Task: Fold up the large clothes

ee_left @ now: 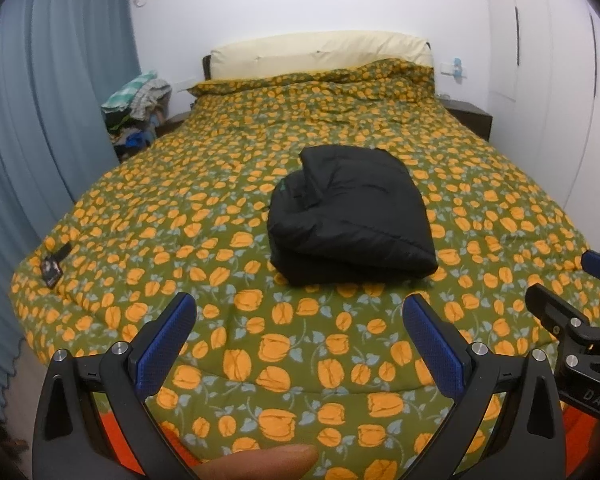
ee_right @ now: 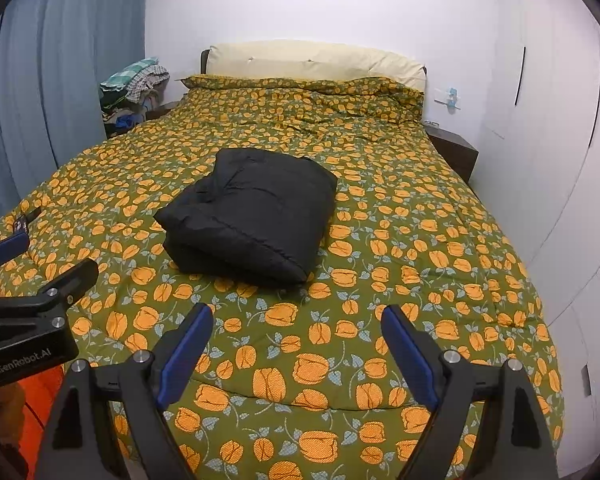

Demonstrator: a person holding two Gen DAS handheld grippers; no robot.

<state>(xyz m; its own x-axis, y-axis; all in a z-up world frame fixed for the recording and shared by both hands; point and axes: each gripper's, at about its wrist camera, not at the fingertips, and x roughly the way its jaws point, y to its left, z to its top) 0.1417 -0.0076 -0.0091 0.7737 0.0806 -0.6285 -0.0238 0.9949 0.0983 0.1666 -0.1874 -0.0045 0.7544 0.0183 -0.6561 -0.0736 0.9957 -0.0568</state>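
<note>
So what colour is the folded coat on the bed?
The folded coat is black all over, clearest in the right wrist view.

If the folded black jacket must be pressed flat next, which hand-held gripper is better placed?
Neither clearly. The jacket lies slightly right of the open left hand-held gripper and slightly left of the open right hand-held gripper, with similar bare quilt before each. Both are empty; either should do.
</note>
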